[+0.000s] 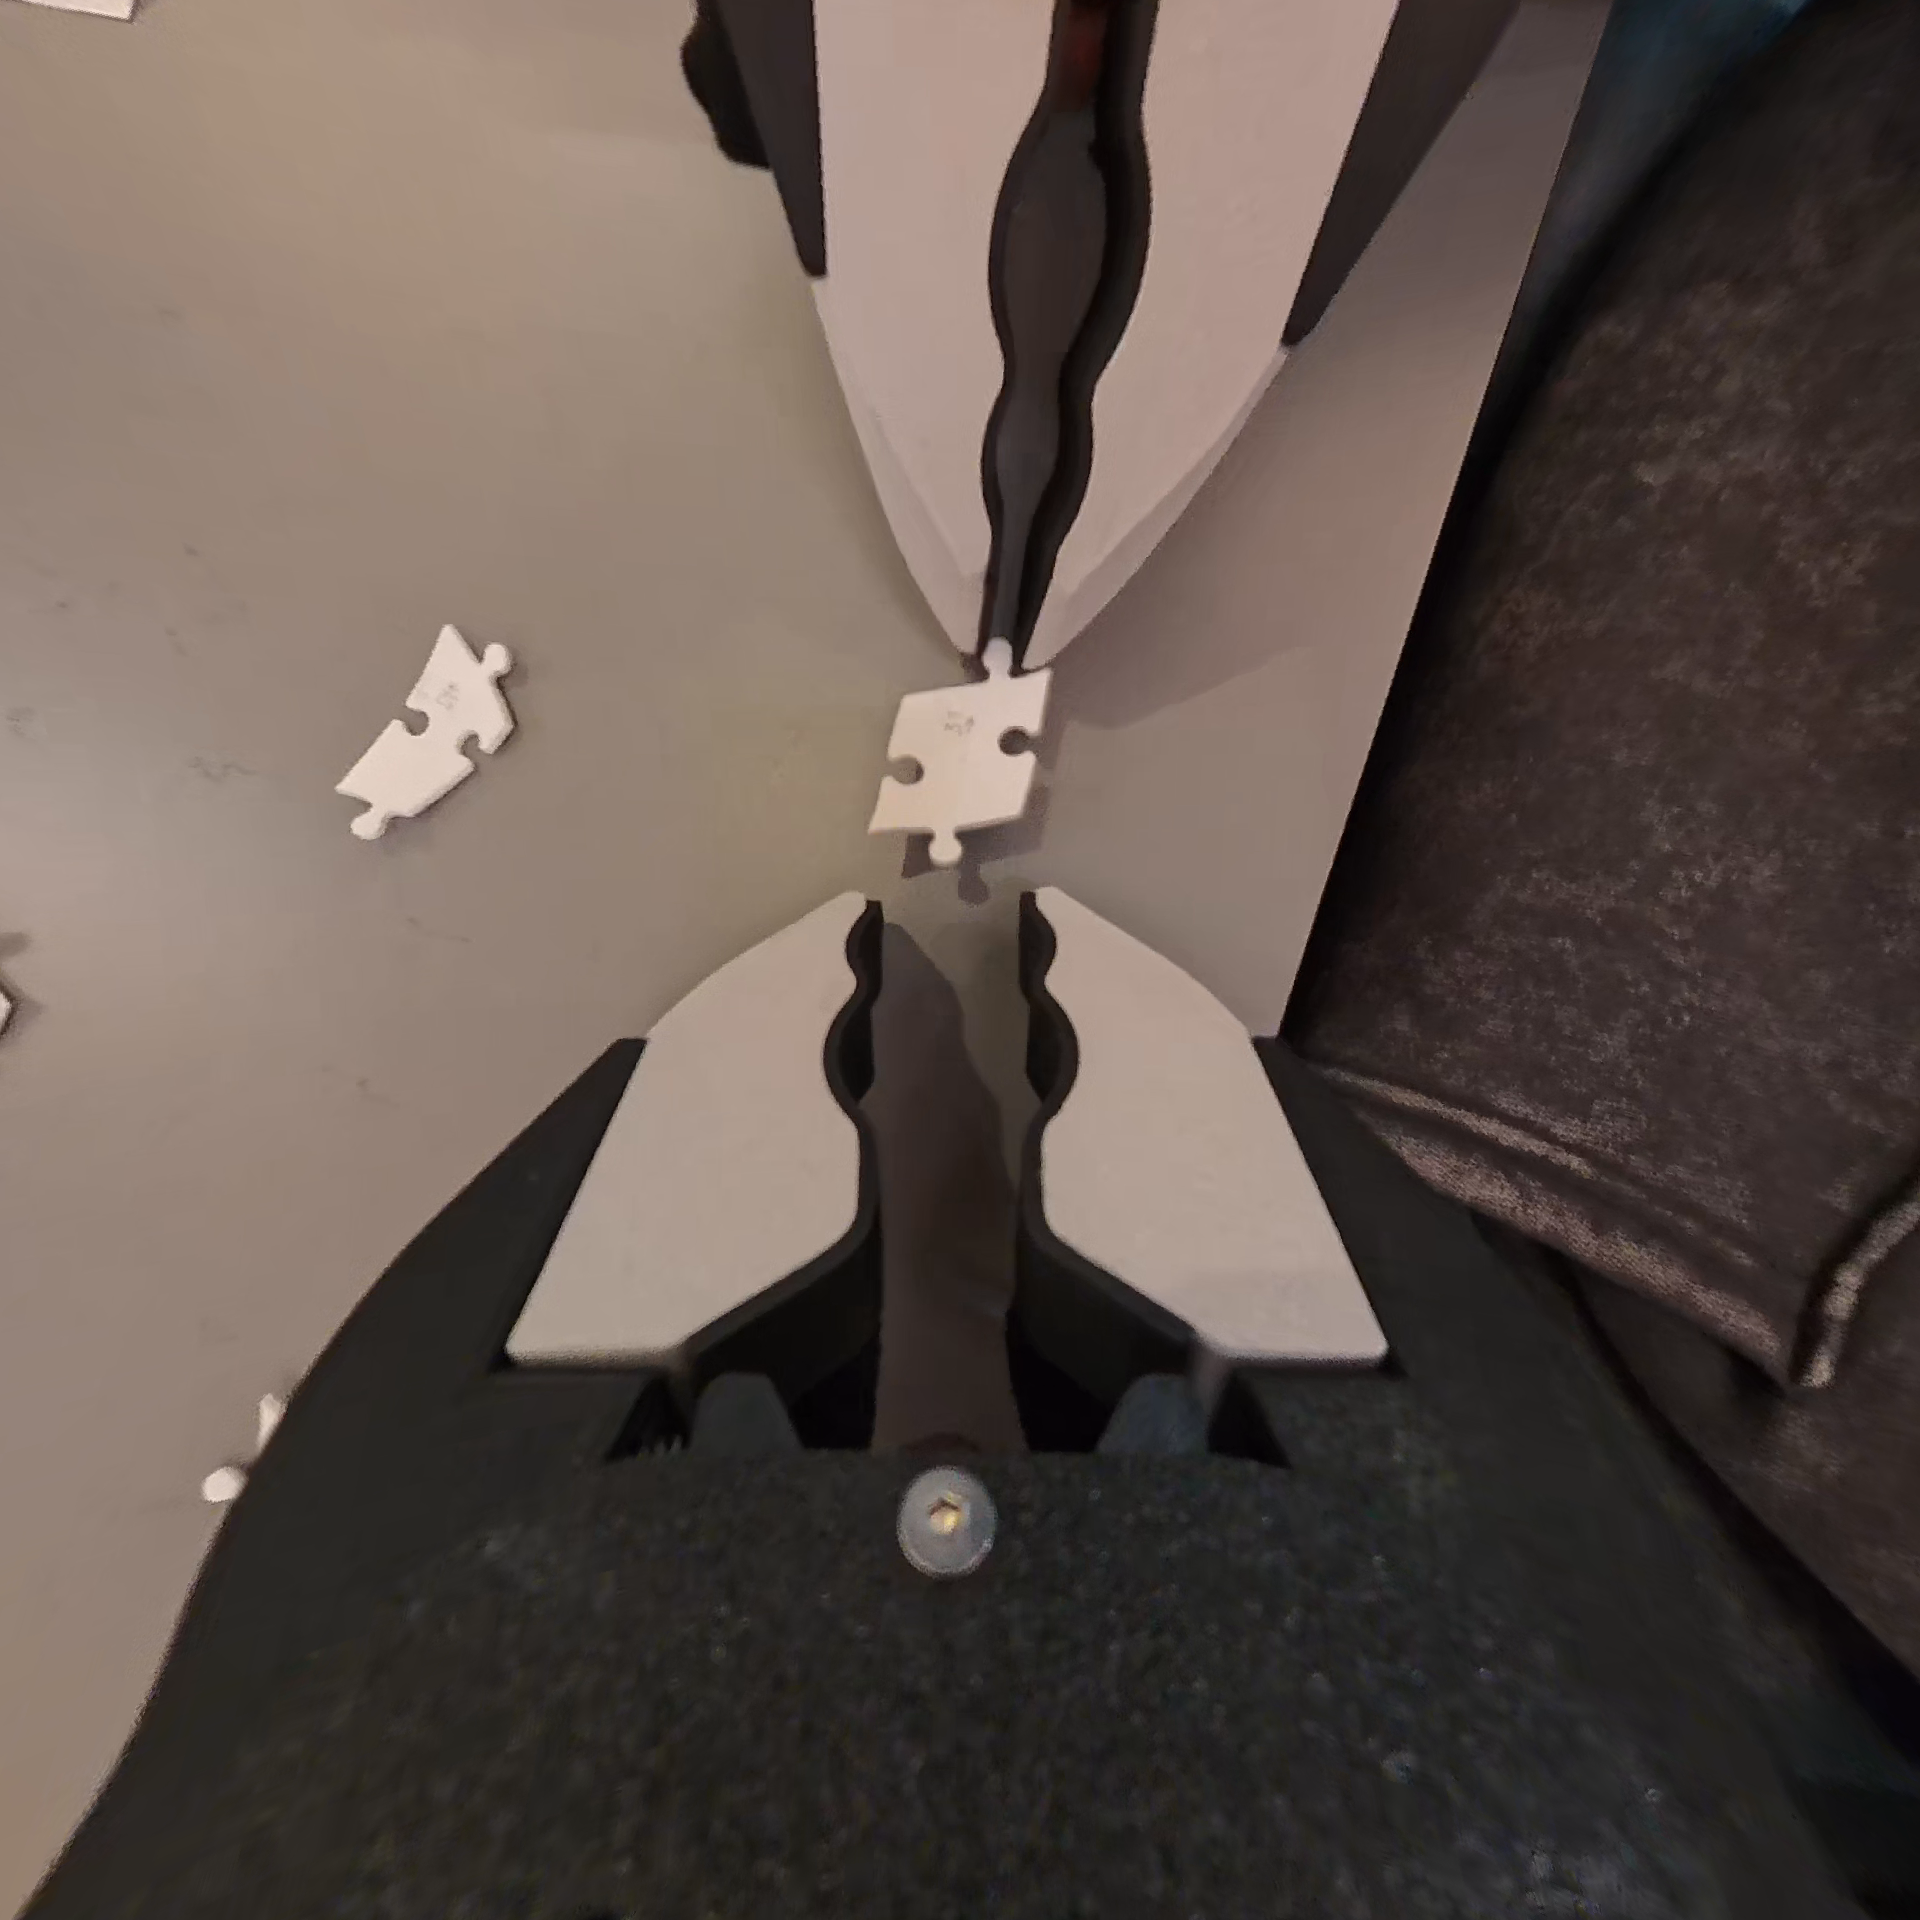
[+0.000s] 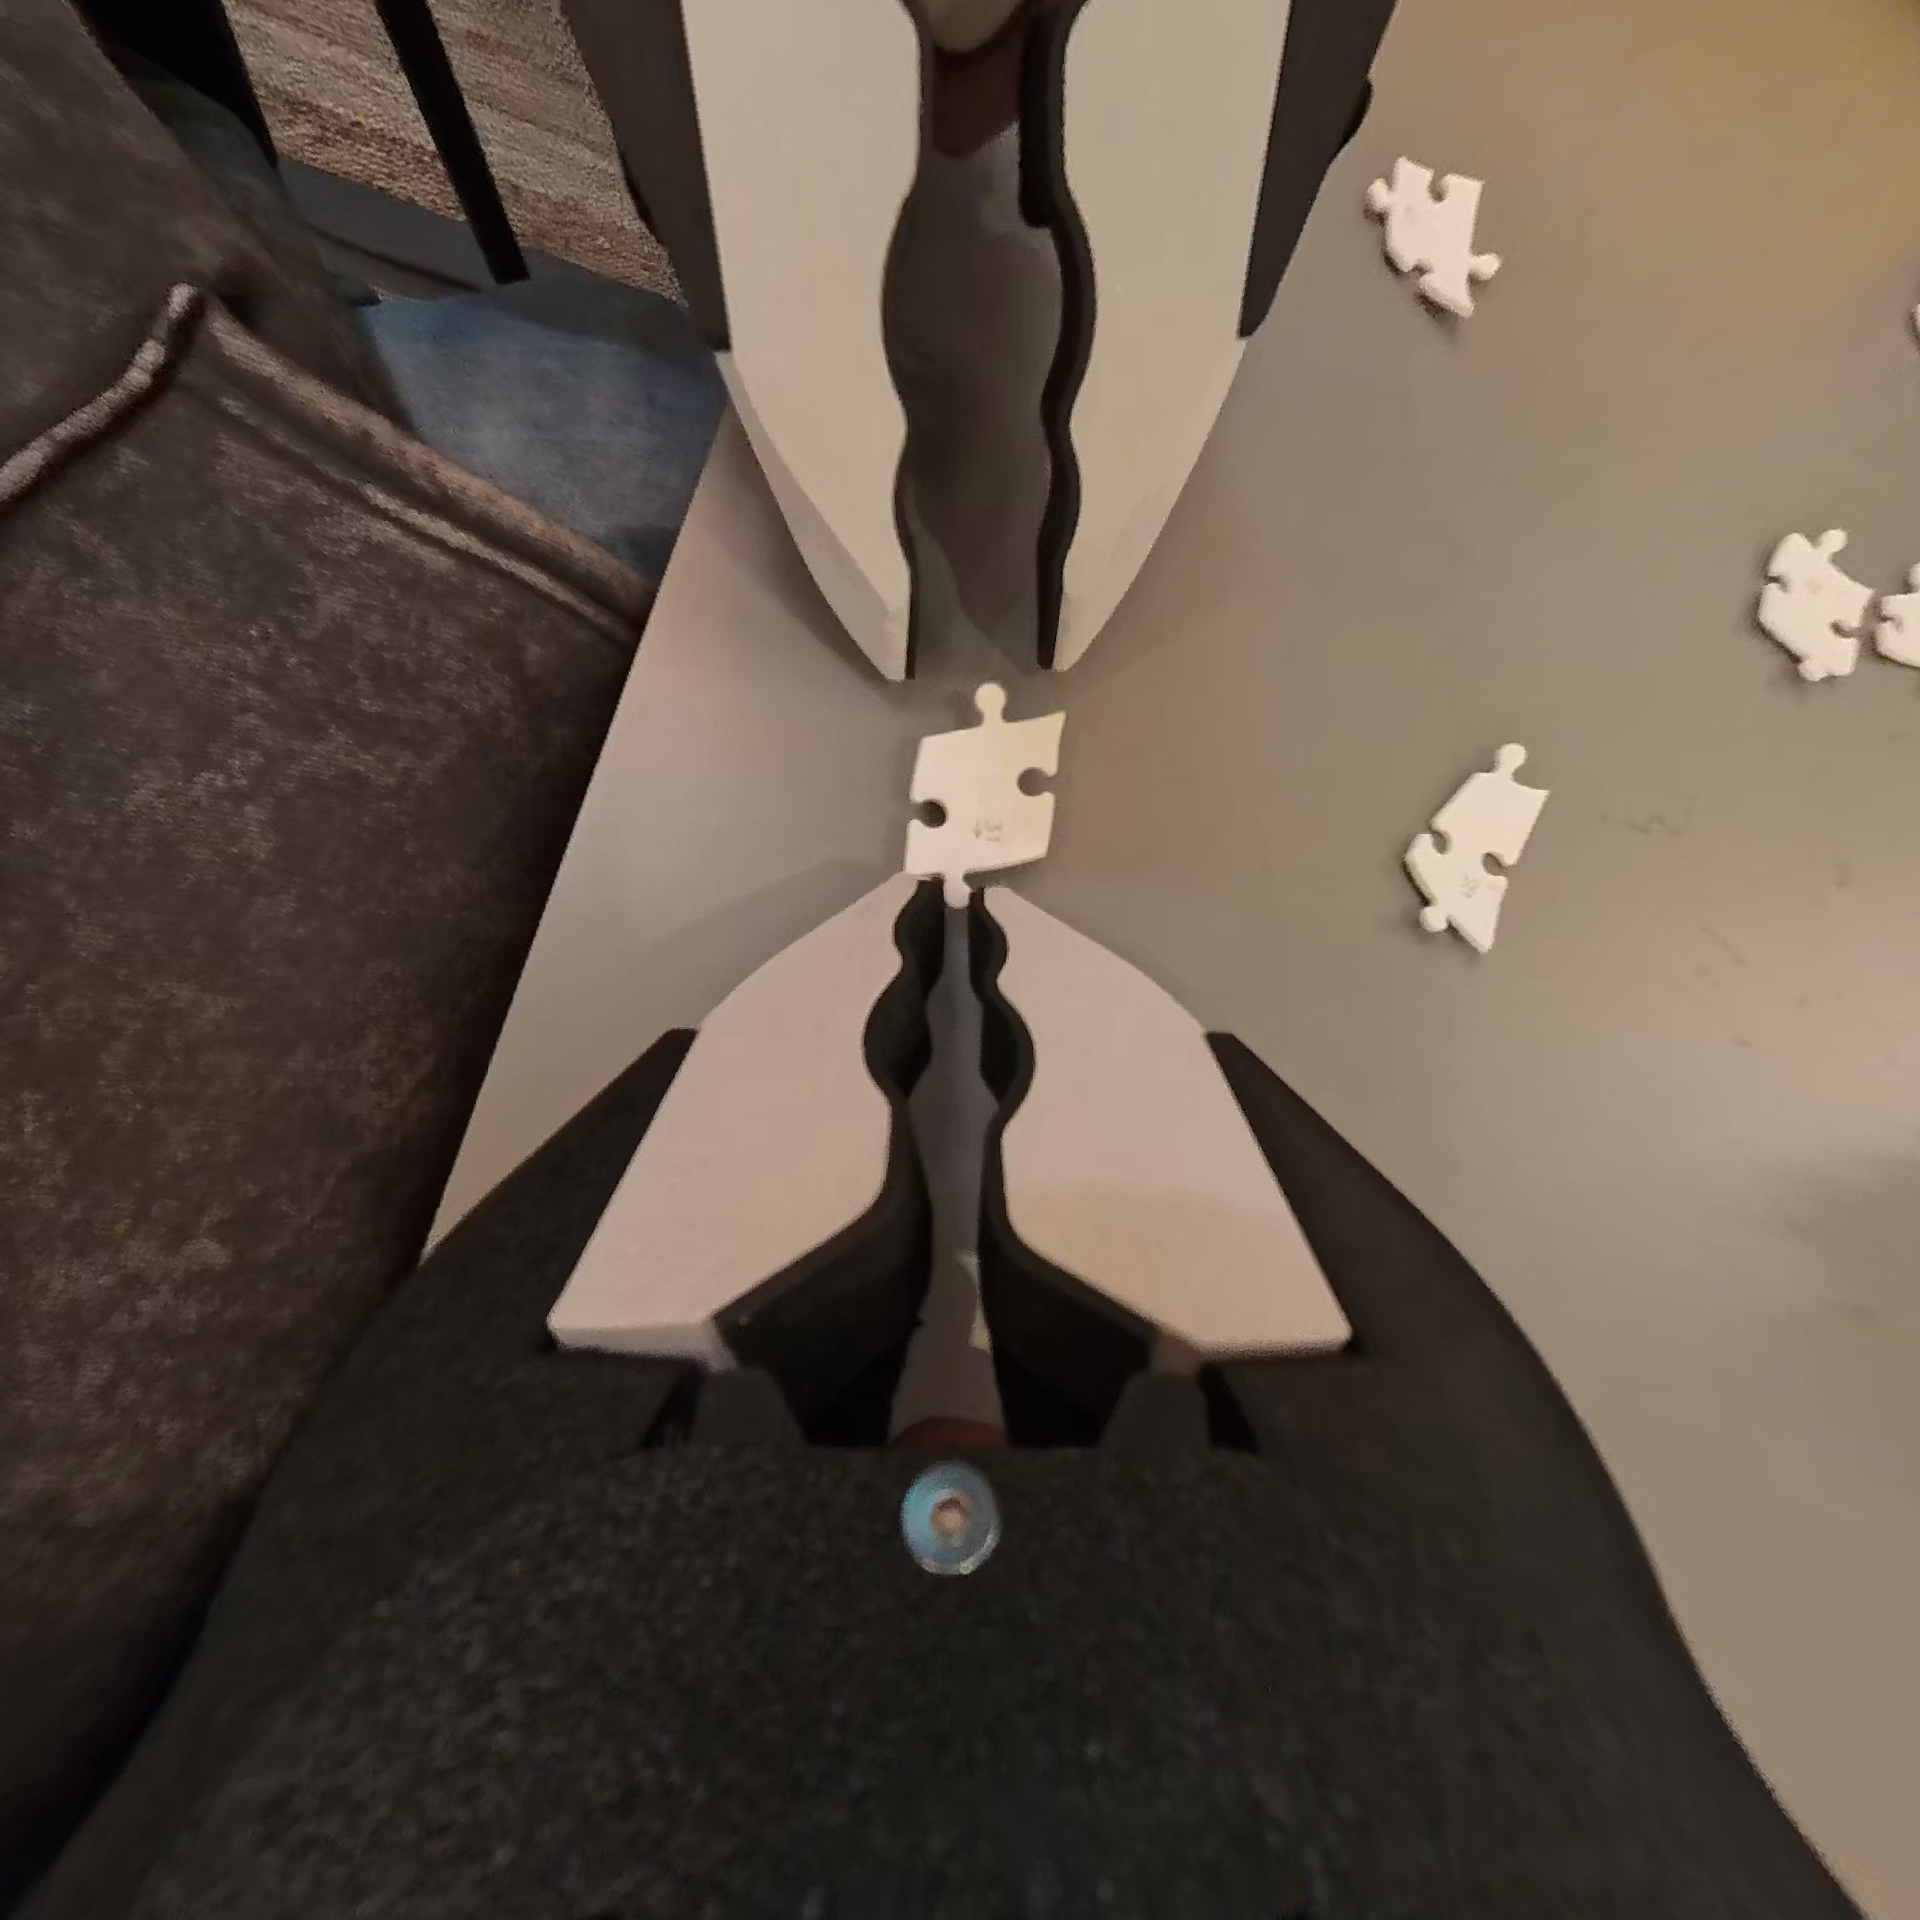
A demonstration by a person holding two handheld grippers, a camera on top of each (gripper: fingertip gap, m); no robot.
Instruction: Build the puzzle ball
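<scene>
Right wrist view: right tongs (image 2: pixel 957 902) pinch puzzle piece (image 2: pixel 985 798) tab.

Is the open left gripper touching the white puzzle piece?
Apart. Left wrist view shows table between the left gripper and white puzzle piece, held by the right gripper.

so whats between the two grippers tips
One white puzzle piece, its tab pinched by the right gripper; the left gripper sits open just short of it. Both wrist views show it.

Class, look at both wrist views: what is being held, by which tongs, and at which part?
The right tongs pinch the white puzzle piece by one knob. The left tongs are open, holding nothing.
</scene>
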